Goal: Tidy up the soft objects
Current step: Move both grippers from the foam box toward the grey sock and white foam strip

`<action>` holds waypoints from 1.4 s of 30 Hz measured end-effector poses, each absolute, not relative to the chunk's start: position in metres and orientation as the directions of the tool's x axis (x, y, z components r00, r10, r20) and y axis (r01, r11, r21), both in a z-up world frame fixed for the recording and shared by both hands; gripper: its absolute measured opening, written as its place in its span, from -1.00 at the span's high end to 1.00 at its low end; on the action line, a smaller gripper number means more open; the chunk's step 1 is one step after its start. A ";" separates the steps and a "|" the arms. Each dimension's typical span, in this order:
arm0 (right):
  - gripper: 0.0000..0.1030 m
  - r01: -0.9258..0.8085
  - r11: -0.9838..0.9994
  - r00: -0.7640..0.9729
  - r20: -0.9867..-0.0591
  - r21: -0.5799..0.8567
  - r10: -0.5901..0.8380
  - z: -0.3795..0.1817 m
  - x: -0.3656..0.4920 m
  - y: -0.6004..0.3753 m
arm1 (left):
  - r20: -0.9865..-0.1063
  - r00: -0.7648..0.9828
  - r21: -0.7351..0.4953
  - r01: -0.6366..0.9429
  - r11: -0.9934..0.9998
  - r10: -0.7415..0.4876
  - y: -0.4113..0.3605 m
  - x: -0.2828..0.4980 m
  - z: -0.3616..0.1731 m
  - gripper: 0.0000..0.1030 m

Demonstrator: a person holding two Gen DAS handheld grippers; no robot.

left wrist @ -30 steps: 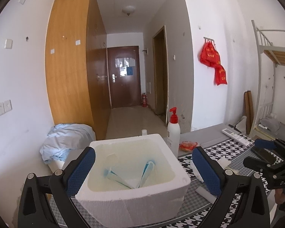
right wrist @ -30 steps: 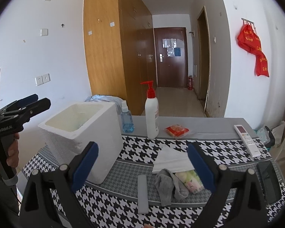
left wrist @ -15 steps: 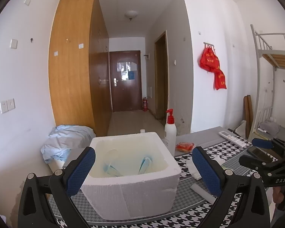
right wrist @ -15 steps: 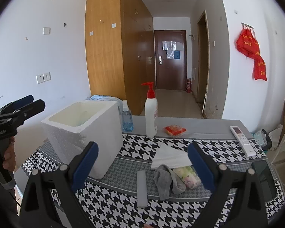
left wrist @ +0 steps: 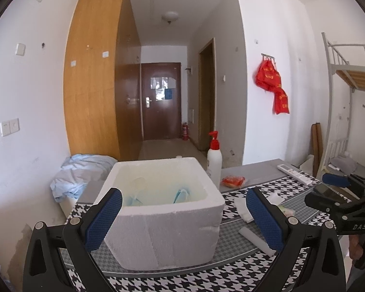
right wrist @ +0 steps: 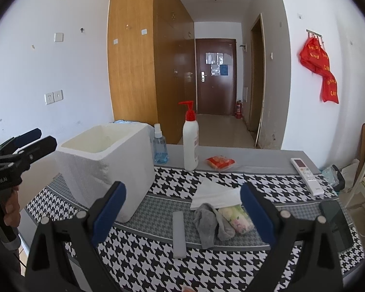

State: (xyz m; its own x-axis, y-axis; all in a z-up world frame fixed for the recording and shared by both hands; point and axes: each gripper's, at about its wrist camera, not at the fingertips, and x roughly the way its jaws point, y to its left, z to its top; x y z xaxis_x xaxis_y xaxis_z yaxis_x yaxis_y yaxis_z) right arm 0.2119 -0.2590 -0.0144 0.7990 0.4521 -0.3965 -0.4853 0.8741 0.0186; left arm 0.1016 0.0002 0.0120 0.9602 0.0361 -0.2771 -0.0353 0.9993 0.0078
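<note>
— Between my left hand-held gripper (left wrist: 183,215) fingers, what do you make out?

— On my left feed I see its blue pads (left wrist: 104,221) spread wide with nothing held. They frame the white foam box (left wrist: 165,221), which stands on the houndstooth counter (left wrist: 243,270) just ahead. Inside the box I can see pale blue soft things (left wrist: 181,194) lying against the walls; I cannot tell exactly what they are.

— And the right one?

— My right hand-held gripper (right wrist: 182,215) is also wide apart and empty, hovering above the counter's near edge. Straight ahead of it lies a grey sock (right wrist: 210,223), crumpled, touching a floral rolled cloth (right wrist: 237,219) on its right. A white folded tissue (right wrist: 215,193) lies just behind both, partly over them. A grey strip (right wrist: 178,233) lies flat just left of the sock.

— Where is the box from that side?

— Off to the left of the soft pile, well apart from it. Behind the box I see a blue spray bottle (right wrist: 160,148) and a white pump bottle (right wrist: 190,143) with a red top, both upright. A red packet (right wrist: 220,161) sits near the pump bottle, and a white remote (right wrist: 306,175) lies toward the counter's right end. A dark phone (right wrist: 335,223) lies at the right edge.

— Anything else?

— At the far left of the right feed I see my other gripper held by a hand (right wrist: 11,206).
</note>
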 end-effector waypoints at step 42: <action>-0.88 -0.395 0.918 0.815 -0.448 0.034 0.368 -0.049 0.207 -0.285 | -0.379 0.922 -0.030 0.072 0.997 -0.078 -0.038 0.109 -0.030 -0.98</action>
State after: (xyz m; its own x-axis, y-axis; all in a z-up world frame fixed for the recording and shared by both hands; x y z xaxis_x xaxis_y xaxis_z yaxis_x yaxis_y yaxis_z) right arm 0.2074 -0.2847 -0.0489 0.8150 0.3678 -0.4478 -0.3954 0.9179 0.0343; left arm 0.1093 -0.0376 -0.0295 0.9221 -0.0778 -0.3791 0.0718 0.9970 -0.0300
